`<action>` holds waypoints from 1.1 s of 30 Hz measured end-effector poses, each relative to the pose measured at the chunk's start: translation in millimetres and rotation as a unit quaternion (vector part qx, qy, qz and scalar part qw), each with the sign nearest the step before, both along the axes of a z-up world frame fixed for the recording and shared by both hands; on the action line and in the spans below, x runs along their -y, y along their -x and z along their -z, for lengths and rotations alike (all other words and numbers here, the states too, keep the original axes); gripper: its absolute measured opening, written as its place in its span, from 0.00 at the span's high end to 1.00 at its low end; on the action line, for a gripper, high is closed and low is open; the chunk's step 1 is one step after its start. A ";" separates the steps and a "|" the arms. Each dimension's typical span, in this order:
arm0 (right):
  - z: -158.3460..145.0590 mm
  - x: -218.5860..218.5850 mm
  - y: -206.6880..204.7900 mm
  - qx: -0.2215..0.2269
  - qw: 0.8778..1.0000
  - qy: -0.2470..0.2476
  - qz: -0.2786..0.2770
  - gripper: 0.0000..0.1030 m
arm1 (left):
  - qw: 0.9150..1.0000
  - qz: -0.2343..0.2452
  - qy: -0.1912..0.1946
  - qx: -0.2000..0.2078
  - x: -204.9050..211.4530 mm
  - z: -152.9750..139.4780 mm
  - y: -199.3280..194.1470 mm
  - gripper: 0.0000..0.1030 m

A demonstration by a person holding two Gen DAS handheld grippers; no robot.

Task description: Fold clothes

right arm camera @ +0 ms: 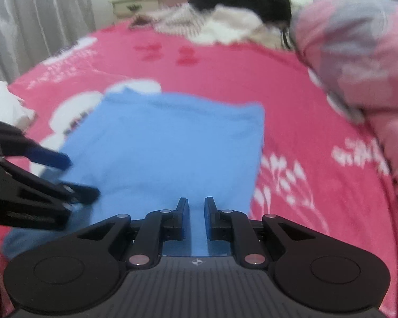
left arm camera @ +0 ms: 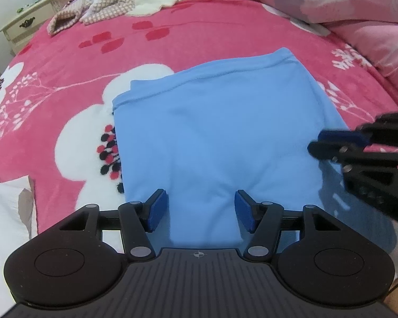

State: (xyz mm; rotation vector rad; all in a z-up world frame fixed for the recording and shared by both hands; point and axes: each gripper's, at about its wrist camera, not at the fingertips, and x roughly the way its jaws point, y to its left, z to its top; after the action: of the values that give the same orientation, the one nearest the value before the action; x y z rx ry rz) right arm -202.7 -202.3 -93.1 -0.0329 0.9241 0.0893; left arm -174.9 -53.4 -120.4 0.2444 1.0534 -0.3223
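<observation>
The blue garment (left arm camera: 220, 137) is laid flat on the pink flowered bed cover (left arm camera: 66, 50), already folded into a rough rectangle whose long axis runs away from the two grippers toward the heap of unfolded clothes (left arm camera: 124, 2) at the far end of the bed. A stitched hem is seen along the garment's far edge. The left gripper (left arm camera: 201, 210) is held over the garment's near edge, its jaws set wide apart with nothing between them. The right gripper (right arm camera: 197, 218) is placed over the same near edge, toward the garment's right side, its jaws drawn close with only a narrow gap left; whether cloth is pinched there cannot be told, and that view is blurred. Both grippers are thus found at the garment's near end, side by side, and neither is clearly nearer. The next fold is judged to turn on this: the near edge would have to be carried along the long axis toward the far hem.
</observation>
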 end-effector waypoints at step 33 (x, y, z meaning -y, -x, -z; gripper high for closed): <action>42.9 124.0 -73.4 -0.065 0.920 -0.376 0.087 0.50 | 0.962 -0.015 0.273 0.002 -98.0 29.1 -94.9 0.29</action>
State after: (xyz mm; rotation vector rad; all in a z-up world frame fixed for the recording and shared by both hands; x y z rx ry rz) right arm -129.3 -326.3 -136.0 0.7792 0.9720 0.2790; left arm -80.0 44.5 -149.5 -0.2661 0.9249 -0.5705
